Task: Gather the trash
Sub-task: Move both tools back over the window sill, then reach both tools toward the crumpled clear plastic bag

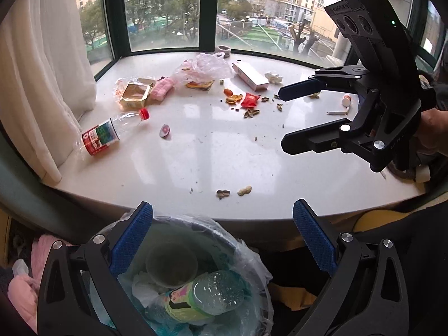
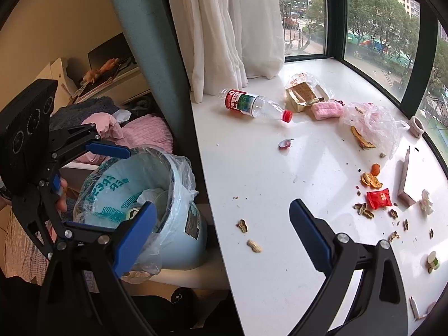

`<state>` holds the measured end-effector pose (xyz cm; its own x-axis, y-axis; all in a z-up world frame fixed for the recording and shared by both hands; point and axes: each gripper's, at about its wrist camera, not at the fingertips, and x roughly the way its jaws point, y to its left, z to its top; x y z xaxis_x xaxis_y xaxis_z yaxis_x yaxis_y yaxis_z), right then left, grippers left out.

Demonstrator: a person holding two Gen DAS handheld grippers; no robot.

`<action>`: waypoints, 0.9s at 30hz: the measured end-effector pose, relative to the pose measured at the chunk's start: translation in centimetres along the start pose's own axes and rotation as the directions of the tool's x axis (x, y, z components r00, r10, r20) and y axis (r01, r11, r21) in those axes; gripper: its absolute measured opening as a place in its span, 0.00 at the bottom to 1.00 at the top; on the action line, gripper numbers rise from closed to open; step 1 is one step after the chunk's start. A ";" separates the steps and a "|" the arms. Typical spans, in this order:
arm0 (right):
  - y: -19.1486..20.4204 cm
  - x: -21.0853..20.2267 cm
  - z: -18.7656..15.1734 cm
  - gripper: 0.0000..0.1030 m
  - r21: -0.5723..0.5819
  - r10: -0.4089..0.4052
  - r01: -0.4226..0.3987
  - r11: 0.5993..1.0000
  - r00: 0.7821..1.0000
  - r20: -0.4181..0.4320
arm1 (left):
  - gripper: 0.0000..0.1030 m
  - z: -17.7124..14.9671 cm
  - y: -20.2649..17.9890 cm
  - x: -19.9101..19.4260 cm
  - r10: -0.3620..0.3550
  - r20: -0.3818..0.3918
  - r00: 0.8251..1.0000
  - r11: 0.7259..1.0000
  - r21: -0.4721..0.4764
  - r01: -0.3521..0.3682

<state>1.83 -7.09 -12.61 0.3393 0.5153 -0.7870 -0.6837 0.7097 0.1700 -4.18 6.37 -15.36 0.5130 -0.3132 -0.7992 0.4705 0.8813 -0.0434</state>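
My near sill (image 1: 212, 151) lies mostly bare, only a peanut (image 1: 244, 190) there; bottle (image 1: 112, 133) blocks the left, peels (image 1: 233, 98) and box (image 1: 250, 76) crowd the far side.

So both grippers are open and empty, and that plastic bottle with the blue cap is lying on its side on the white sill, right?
Nearly. The bottle's cap is red, not blue, as the right wrist view shows. Otherwise correct: it lies on its side on the white sill, and the left gripper and right gripper are open and empty.
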 end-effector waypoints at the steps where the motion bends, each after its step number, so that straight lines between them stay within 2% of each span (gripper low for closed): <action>1: -0.4 -0.3 -0.3 0.90 0.008 -0.006 0.006 1.000 1.000 0.002 | 0.94 0.3 -0.2 0.2 0.000 0.001 1.000 1.000 0.004 0.000; 13: -4.8 -3.0 -3.0 0.90 0.113 -0.077 0.074 0.991 0.997 0.023 | 0.94 3.3 -2.3 2.5 -0.013 -0.007 1.000 0.999 0.037 0.014; 27: -9.6 -3.8 -2.7 0.90 0.203 -0.130 0.116 0.972 0.990 0.057 | 0.94 8.5 -2.6 5.7 -0.017 -0.004 1.000 0.997 0.071 0.017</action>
<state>5.37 -17.17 -12.88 0.4617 0.4450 -0.7673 -0.4943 0.8474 0.1940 3.63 -0.71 -14.67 0.5018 -0.3269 -0.8009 0.5295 0.8482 -0.0144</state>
